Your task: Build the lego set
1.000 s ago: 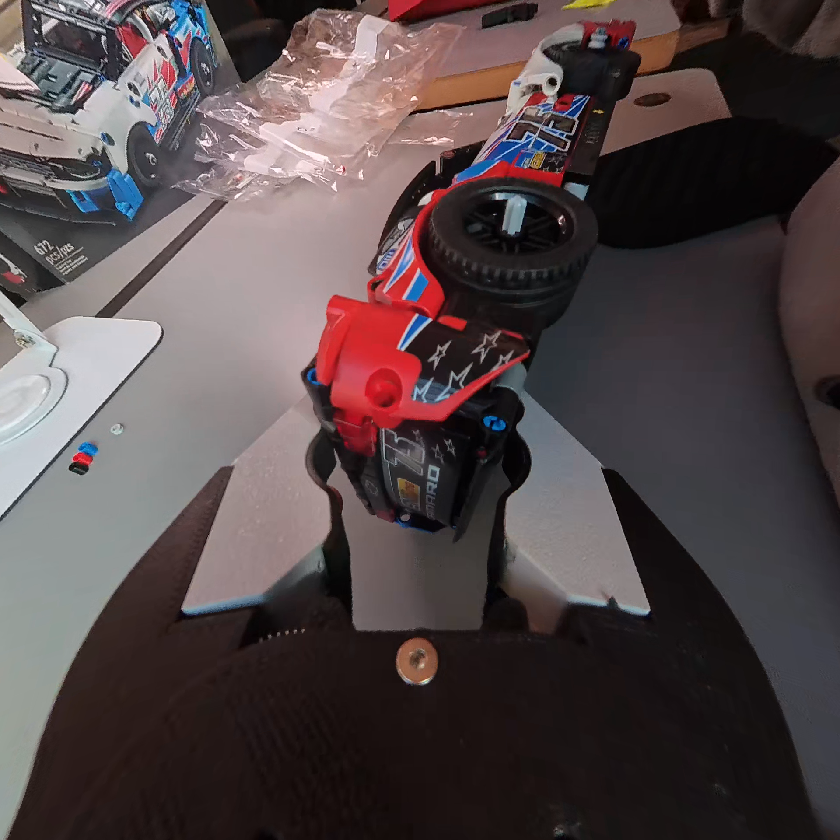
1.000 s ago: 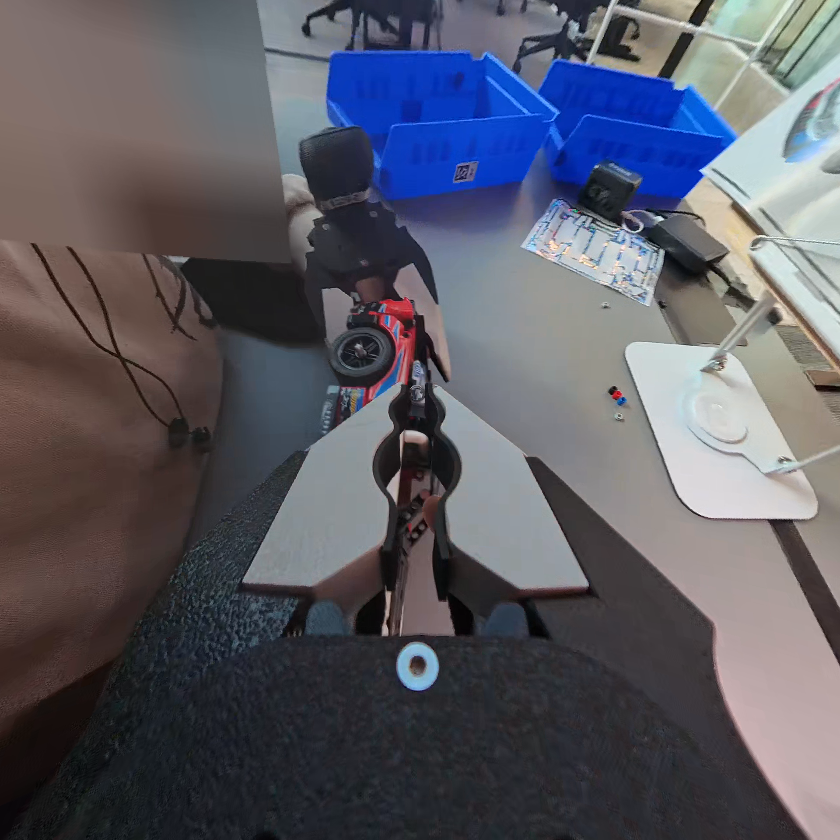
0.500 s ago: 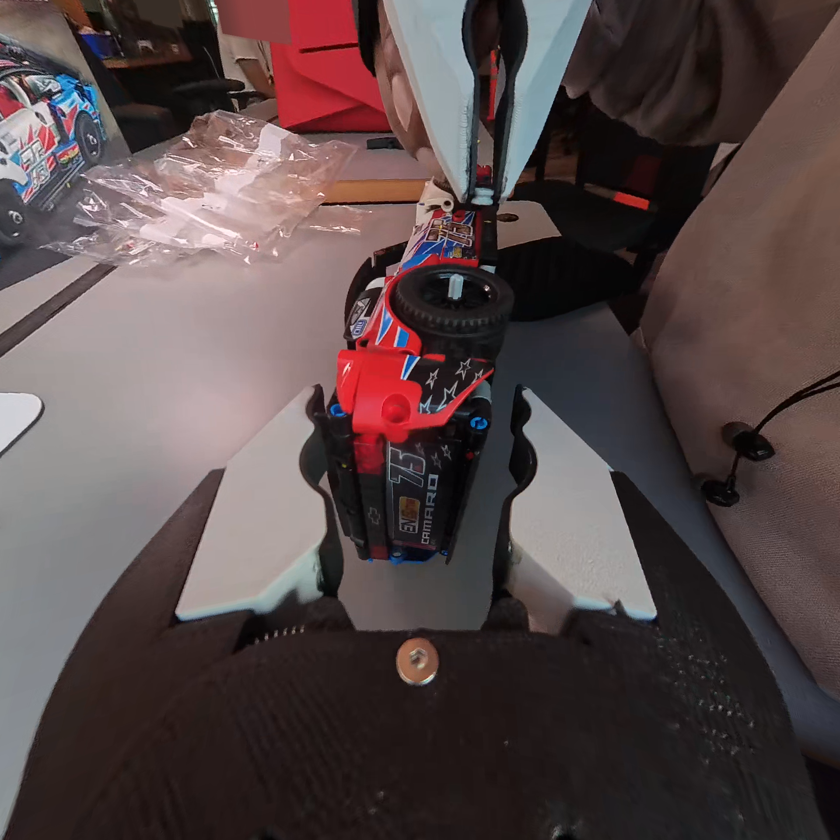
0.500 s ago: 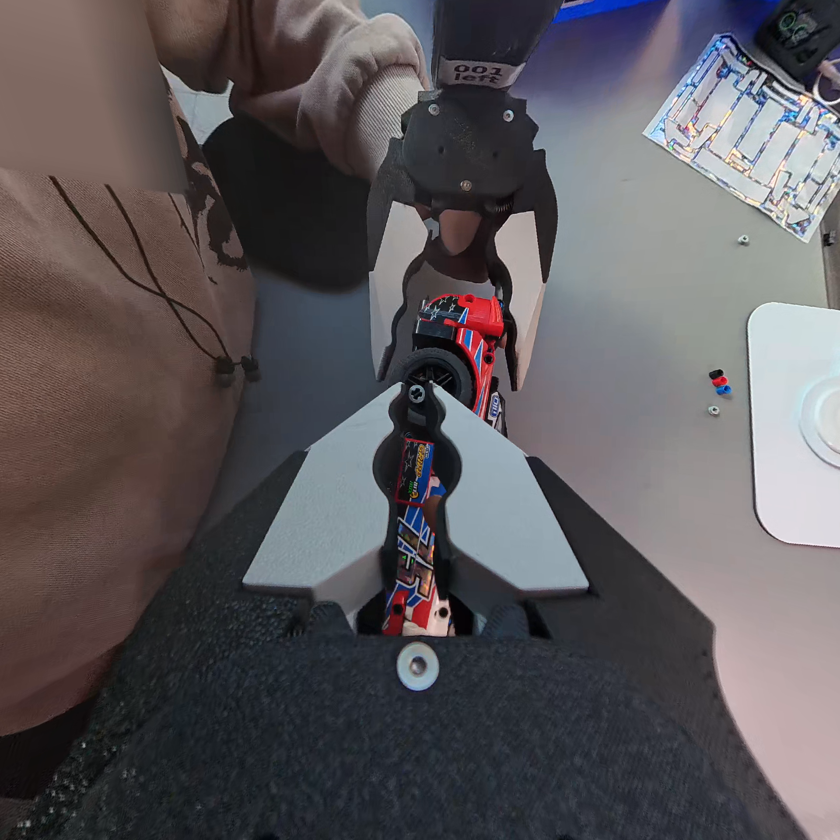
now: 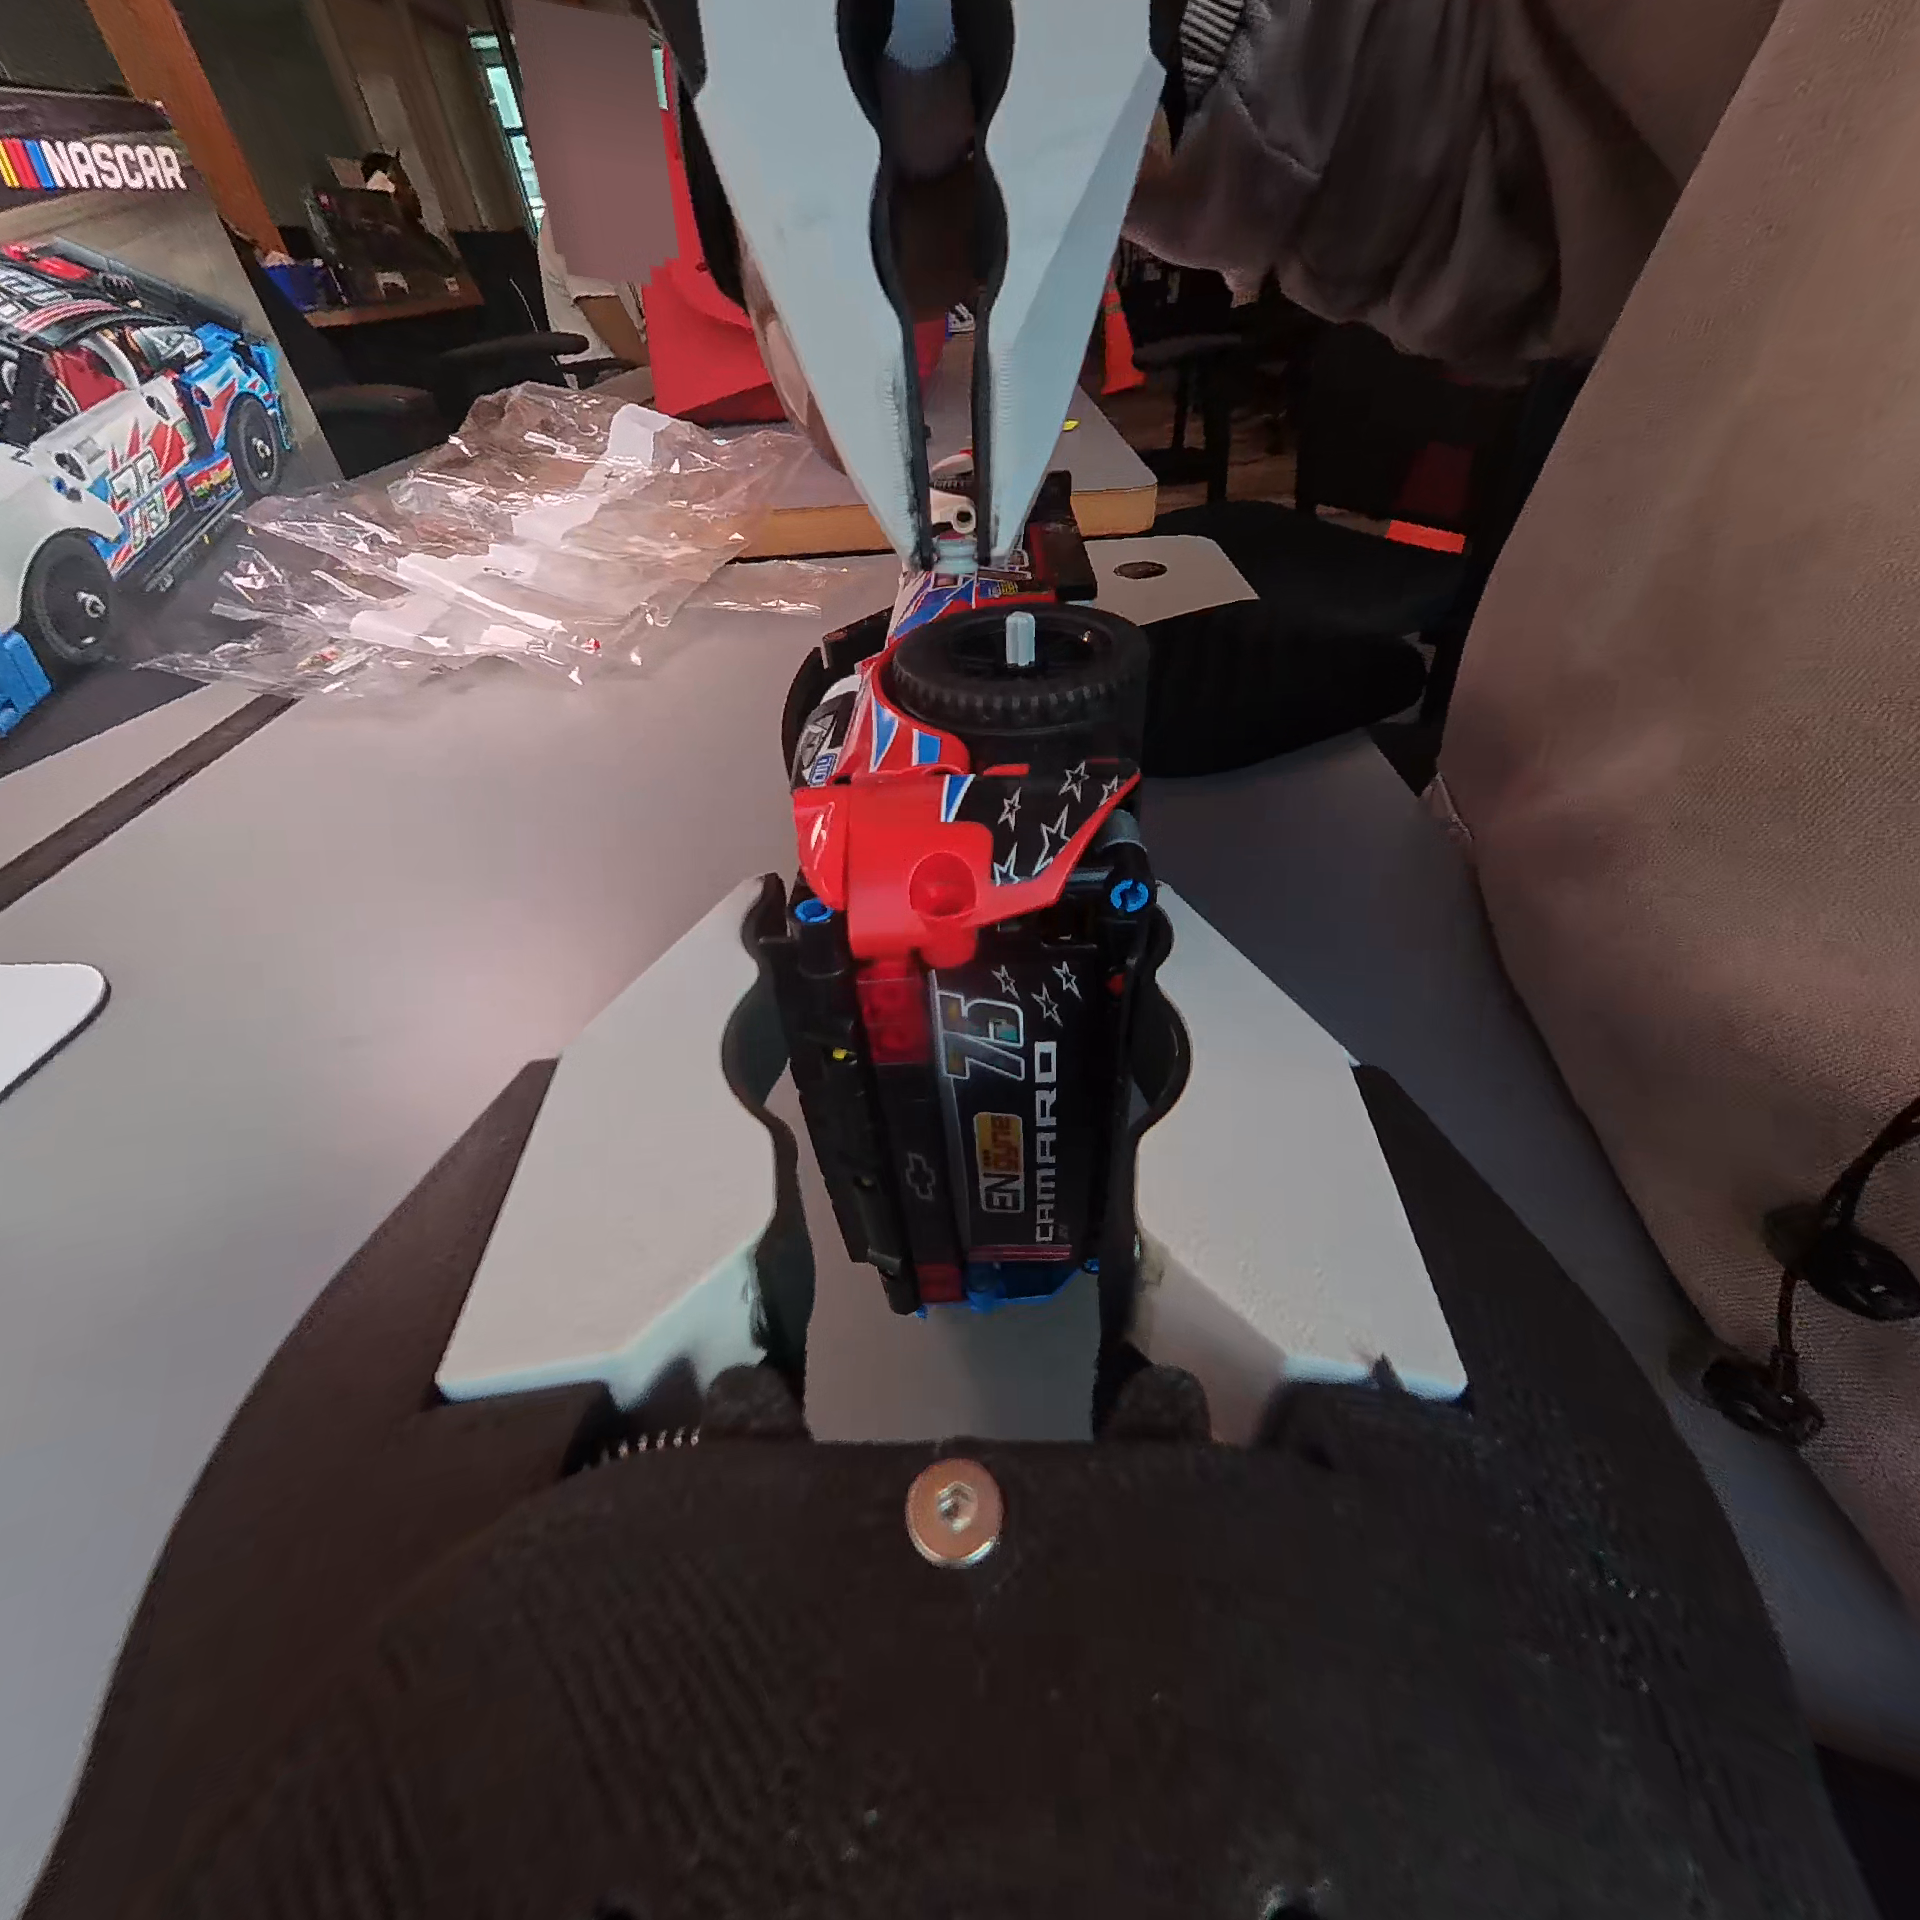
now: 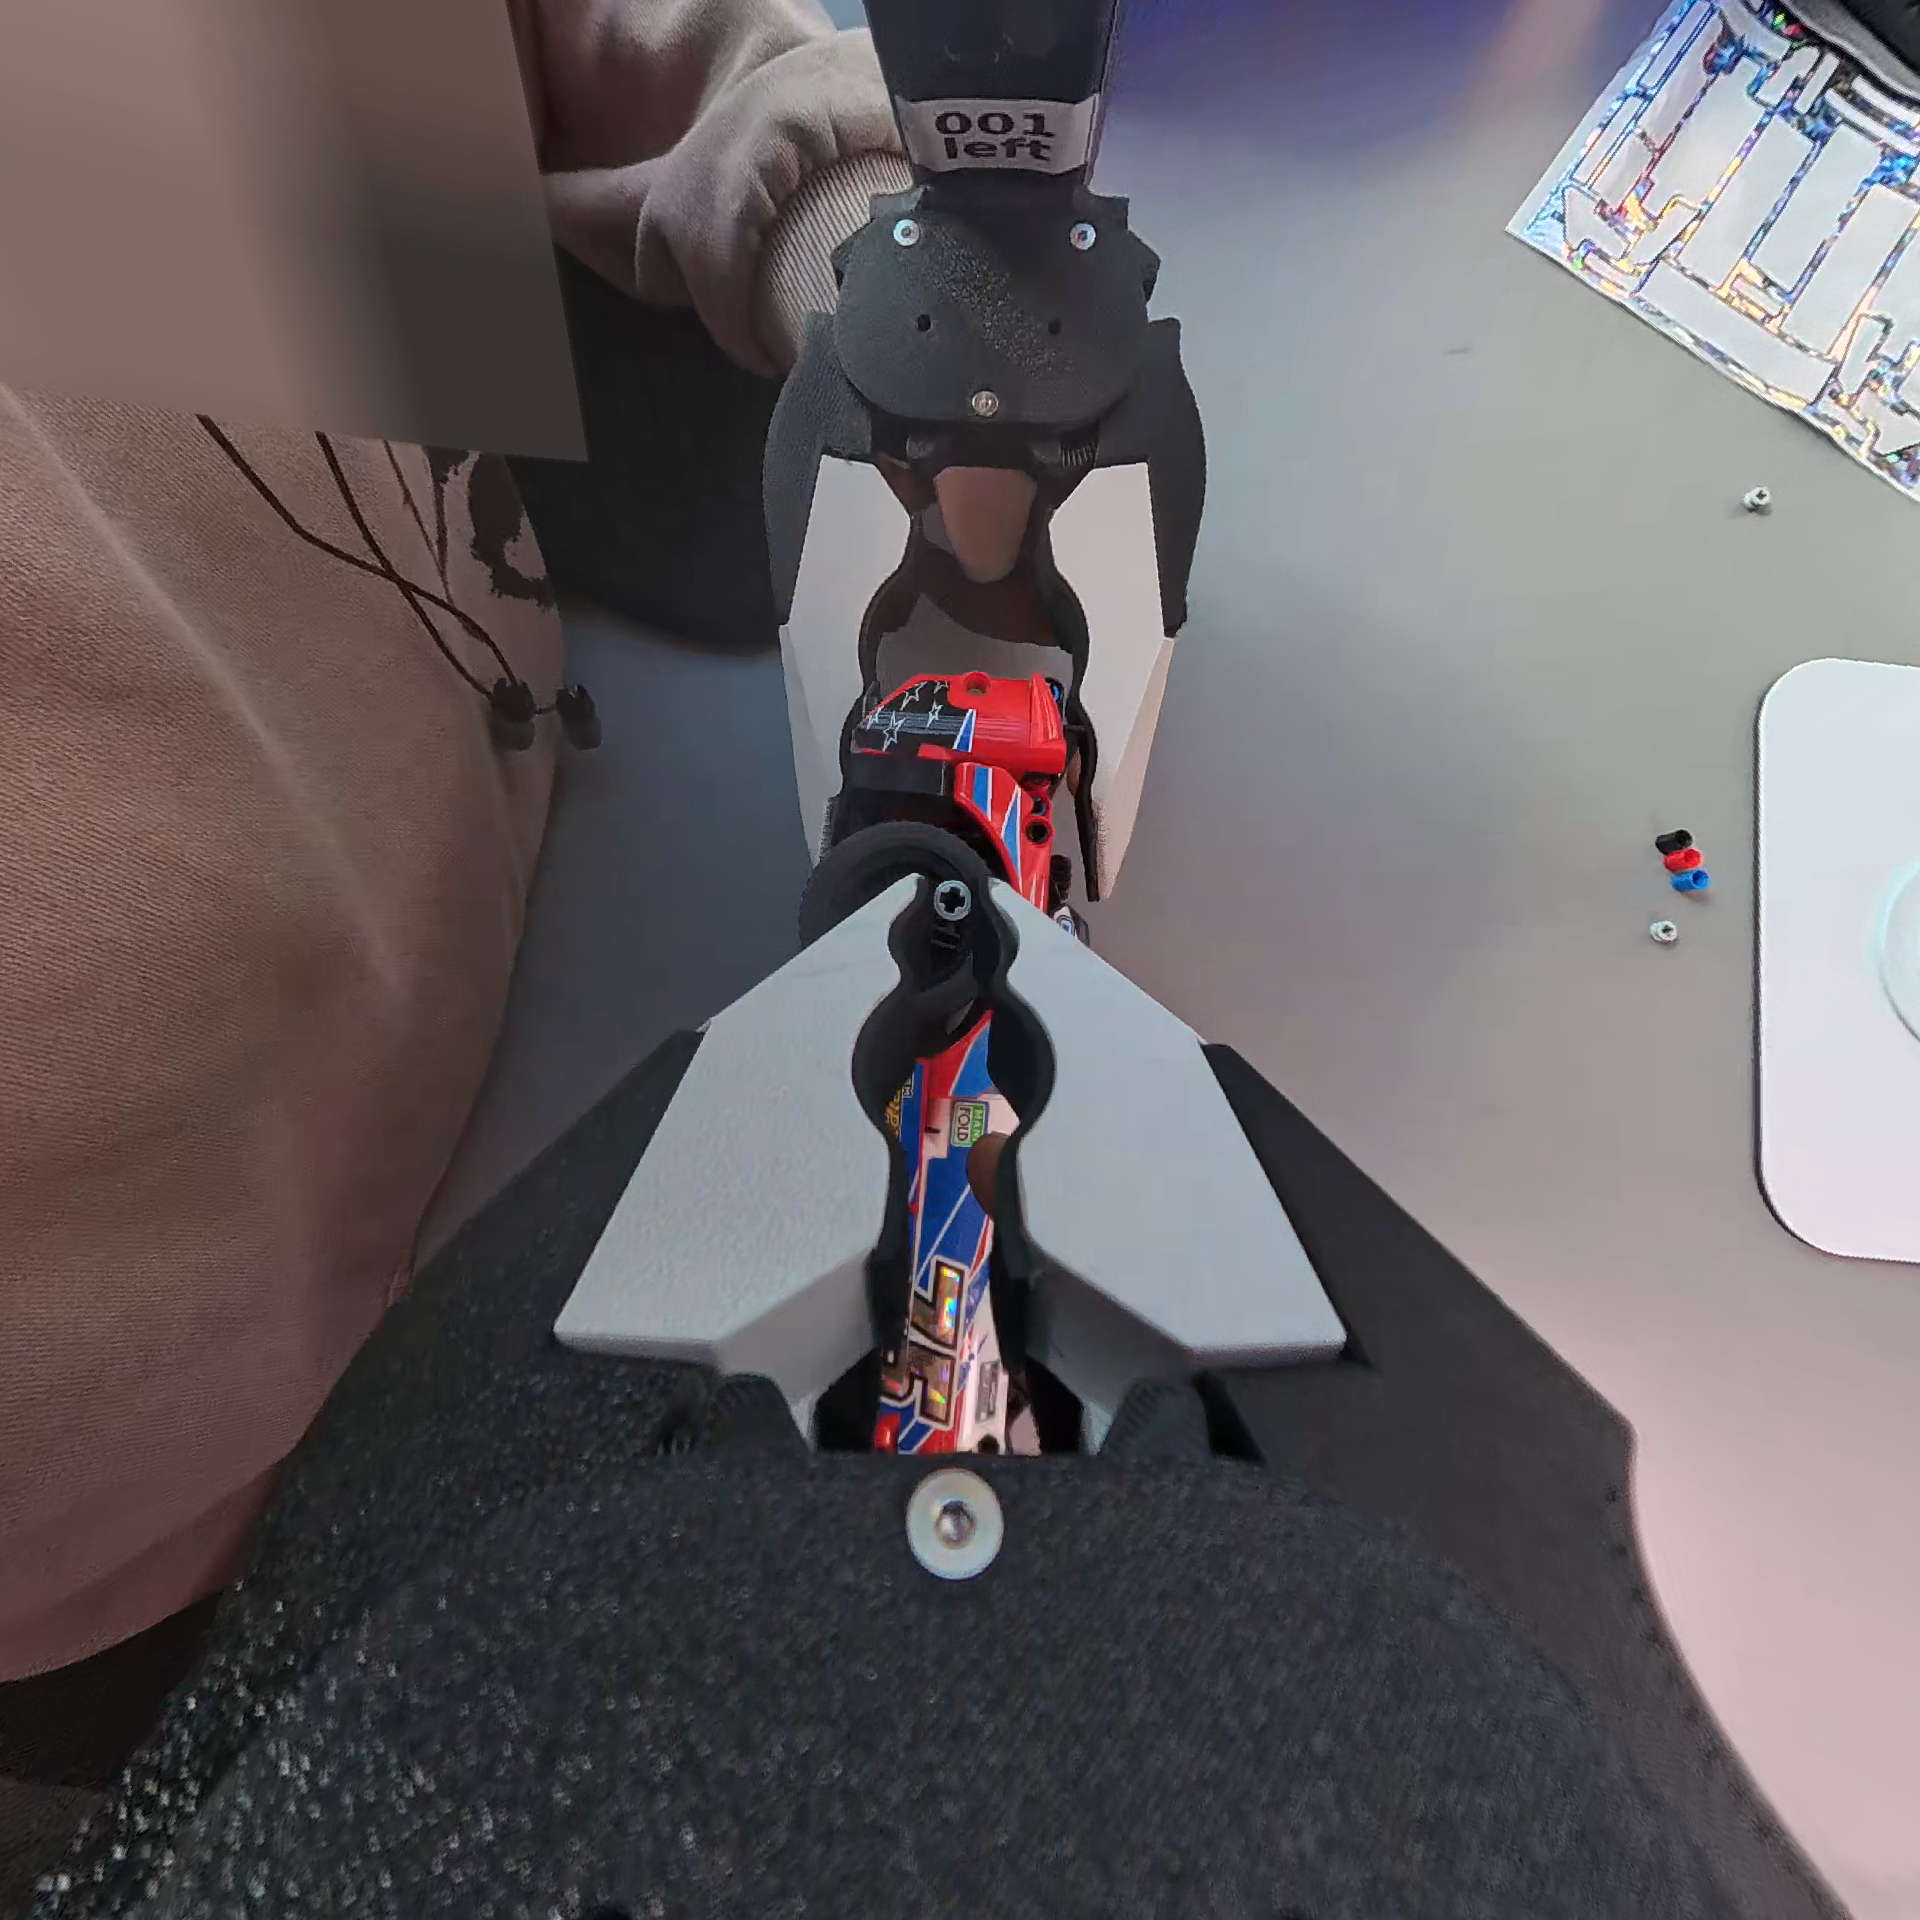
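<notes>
The red, black and blue lego car lies on its side, with one black wheel facing up. My left gripper is shut on the car's near end, one finger on each side. It also shows in the right wrist view, still holding that end of the car. My right gripper is almost closed. In the left wrist view it comes down from above and pinches a small pale part at the car's far end. The car's stickered side shows through the gap between its fingers.
The lego box and clear plastic bags lie far left on the grey table. A white pad, small black, red and blue pegs and a sticker sheet lie to the right. A person's beige sweatshirt is close by.
The right gripper has come in over the car's far end and pinched it. The left gripper has swung with the car so the two grippers now face each other. The left grip is unchanged.
</notes>
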A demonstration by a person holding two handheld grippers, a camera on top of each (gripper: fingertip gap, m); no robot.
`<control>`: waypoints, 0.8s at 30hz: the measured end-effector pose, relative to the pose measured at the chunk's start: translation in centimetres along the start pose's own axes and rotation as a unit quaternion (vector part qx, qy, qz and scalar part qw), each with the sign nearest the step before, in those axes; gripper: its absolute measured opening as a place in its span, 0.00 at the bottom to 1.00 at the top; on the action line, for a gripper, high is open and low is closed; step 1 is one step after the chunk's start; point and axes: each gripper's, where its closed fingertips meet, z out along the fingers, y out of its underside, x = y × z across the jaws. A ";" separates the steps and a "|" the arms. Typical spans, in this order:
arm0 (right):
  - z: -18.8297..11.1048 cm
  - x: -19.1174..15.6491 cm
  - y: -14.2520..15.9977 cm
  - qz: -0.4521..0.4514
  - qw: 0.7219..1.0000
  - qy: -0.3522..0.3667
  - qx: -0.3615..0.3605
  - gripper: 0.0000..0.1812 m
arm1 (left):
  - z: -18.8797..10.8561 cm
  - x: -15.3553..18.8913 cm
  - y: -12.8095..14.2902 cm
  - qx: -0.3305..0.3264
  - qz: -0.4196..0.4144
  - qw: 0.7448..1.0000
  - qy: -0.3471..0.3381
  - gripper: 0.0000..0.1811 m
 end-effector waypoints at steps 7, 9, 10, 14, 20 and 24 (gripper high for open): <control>0.4 -1.0 0.2 -0.012 1.000 -0.020 -0.012 0.02 | 0.0 0.3 -0.1 0.002 0.013 1.000 -0.003 0.35; 0.4 -1.1 0.4 -0.011 1.000 -0.019 -0.016 0.02 | 0.0 0.3 -0.1 0.002 0.018 1.000 -0.005 0.35; 0.5 -1.2 0.5 -0.011 1.000 -0.020 -0.018 0.02 | 0.0 0.3 -0.1 0.001 0.019 1.000 -0.005 0.35; 0.5 -1.6 0.5 -0.007 1.000 -0.017 -0.014 0.02 | 0.0 0.5 -0.1 0.001 0.028 1.000 -0.006 0.35; 0.6 -2.0 0.5 -0.013 1.000 -0.015 -0.015 0.02 | -0.1 0.6 -0.1 0.002 0.035 0.999 -0.005 0.35; 0.6 -2.1 0.5 -0.019 0.999 -0.014 -0.021 0.02 | -0.1 0.6 -0.1 0.003 0.037 0.999 -0.004 0.35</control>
